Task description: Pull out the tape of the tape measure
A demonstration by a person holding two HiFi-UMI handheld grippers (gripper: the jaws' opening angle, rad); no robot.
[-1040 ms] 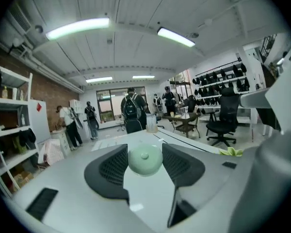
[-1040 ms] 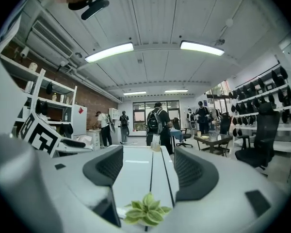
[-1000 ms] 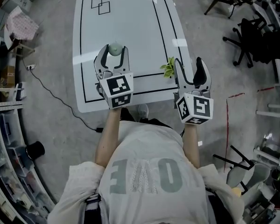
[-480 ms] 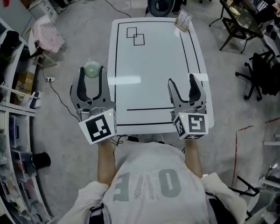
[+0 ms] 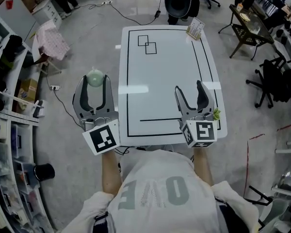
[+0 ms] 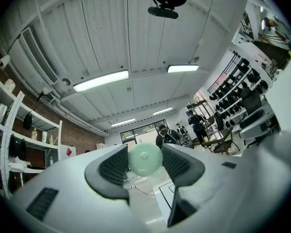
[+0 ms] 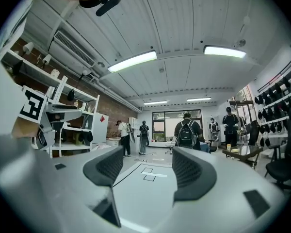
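Note:
A pale green round tape measure sits between the fingertips of my left gripper, which is shut on it and held out over the floor left of the white table. The left gripper view shows the same green disc pinched between the two dark pads, with no tape showing. My right gripper hovers over the table's near right corner, open and empty. In the right gripper view its jaws frame only the tabletop.
Black lines mark the table top, with two overlapping squares at the far end. A small card stand is at the far right corner and a green sprig by the near right edge. Shelves line the left; chairs stand right.
The left gripper has swung leftwards off the table, carrying the green tape measure. The right gripper drew back toward the table's near right corner. Little has shifted in the last half second.

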